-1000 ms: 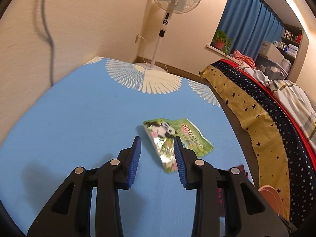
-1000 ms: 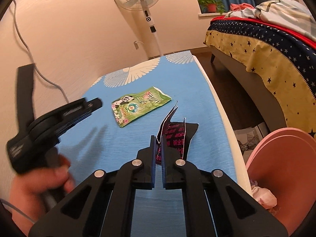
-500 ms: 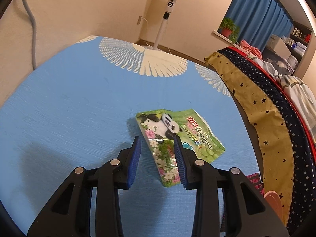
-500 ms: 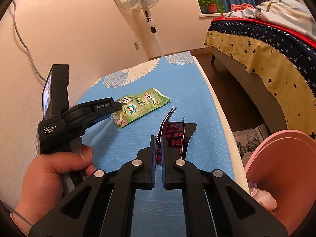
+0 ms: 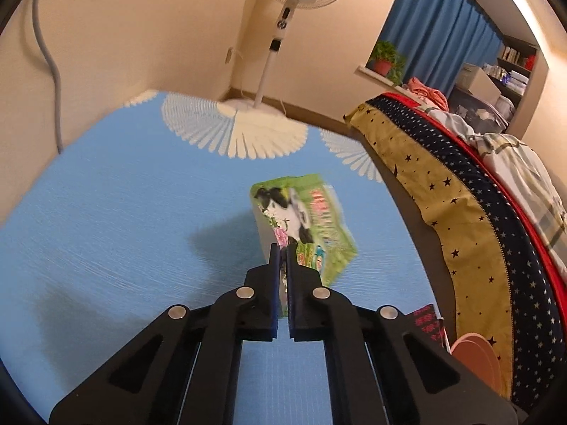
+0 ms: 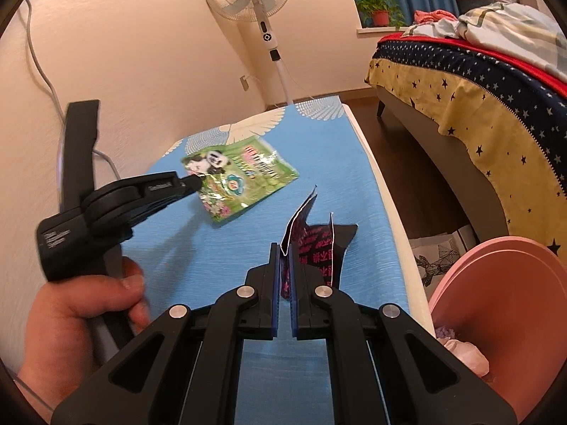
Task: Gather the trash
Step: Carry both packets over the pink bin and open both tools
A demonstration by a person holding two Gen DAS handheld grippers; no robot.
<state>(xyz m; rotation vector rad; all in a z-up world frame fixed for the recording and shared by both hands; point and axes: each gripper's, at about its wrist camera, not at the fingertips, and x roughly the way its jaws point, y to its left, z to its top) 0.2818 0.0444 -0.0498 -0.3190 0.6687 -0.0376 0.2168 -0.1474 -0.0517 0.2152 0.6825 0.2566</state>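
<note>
Two wrappers occupy us. In the left wrist view, our left hand-held gripper (image 5: 282,248) is clenching the green panda wrapper (image 5: 304,219), lifted above the blue surface (image 5: 124,212). In the right wrist view, our right hand-held gripper (image 6: 283,248) grasps the dark pink-printed wrapper (image 6: 315,244) beside the pink bin (image 6: 503,304).

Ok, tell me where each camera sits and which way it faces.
Left wrist: on the left gripper, looking down across the blue tablecloth to the fan and bed; its gripper is shut on the green panda wrapper.
Right wrist: on the right gripper, shut on the dark wrapper; left hand and pink bin show.
Shared: the green wrapper, tablecloth, fan, bed.
</note>
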